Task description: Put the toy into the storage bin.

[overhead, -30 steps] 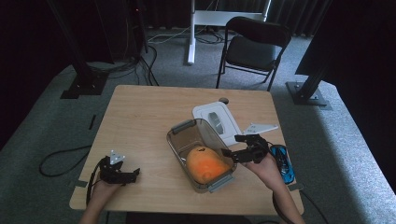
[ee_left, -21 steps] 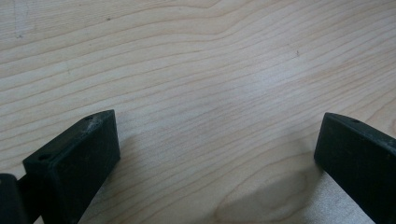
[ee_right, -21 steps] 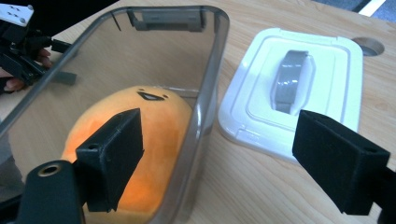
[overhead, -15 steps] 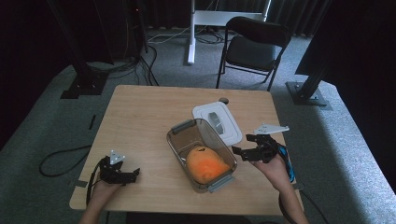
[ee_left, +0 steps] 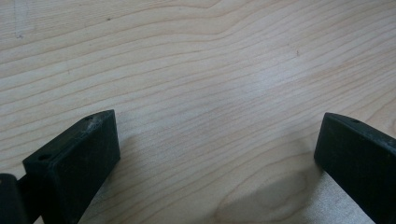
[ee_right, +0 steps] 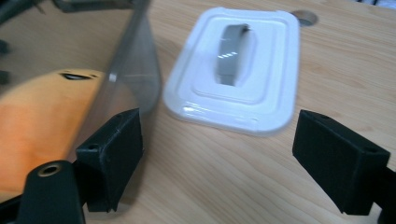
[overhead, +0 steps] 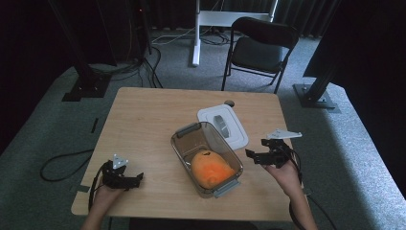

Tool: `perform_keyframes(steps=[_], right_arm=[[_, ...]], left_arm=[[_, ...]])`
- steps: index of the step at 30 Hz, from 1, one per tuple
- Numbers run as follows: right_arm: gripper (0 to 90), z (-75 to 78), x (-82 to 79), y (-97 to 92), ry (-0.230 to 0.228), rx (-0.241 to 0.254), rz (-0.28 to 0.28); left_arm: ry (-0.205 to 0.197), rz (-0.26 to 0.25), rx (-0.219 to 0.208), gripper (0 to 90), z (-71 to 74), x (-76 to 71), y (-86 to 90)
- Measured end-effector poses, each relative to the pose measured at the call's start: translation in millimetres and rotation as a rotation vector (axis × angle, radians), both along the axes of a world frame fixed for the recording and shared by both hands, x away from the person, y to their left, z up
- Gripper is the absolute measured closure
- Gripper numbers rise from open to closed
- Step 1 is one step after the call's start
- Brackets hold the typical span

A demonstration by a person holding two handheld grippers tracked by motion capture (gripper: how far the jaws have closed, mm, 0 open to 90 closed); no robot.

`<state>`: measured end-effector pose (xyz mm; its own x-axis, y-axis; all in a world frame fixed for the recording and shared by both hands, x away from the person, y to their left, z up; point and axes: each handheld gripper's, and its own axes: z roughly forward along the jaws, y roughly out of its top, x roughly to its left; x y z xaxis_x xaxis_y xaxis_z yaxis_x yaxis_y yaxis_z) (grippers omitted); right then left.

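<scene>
A clear plastic container stands mid-table with an orange fruit lying inside it. Its white lid with a grey handle lies flat just behind it. My right gripper is open a little to the right of the container. In the right gripper view the container wall rises at the left, the orange fruit shows through it, and the lid lies ahead of my open right gripper. My left gripper rests open near the front left edge, over bare wood.
The wooden table has free room on its left half and at the back. A small round hole sits near the far edge. Behind the table stand a black chair and dark stands on the carpet.
My right gripper has drawn back to the right, away from the container, and now stands apart from it. The left gripper has stayed where it was.
</scene>
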<state>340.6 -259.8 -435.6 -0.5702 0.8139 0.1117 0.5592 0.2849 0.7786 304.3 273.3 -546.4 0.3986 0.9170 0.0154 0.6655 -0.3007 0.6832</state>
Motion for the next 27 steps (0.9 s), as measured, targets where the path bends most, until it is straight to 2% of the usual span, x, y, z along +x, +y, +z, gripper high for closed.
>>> perform_keyframes(steps=[14,17,27], right_arm=[[15.7,-14.9,-2.6,-28.9,-0.01,-0.008,-0.116],[15.7,-21.0,-2.7,-35.4,-0.01,-0.035,-0.155],[15.7,-40.9,-3.9,-60.4,0.027,-0.069,-0.236]], left_arm=[[0.0,0.0,0.0,0.5,0.0,0.0,0.0],[0.0,0.0,0.001,0.6,0.0,0.0,0.0],[0.001,0.0,0.001,0.5,0.1,0.0,0.0]])
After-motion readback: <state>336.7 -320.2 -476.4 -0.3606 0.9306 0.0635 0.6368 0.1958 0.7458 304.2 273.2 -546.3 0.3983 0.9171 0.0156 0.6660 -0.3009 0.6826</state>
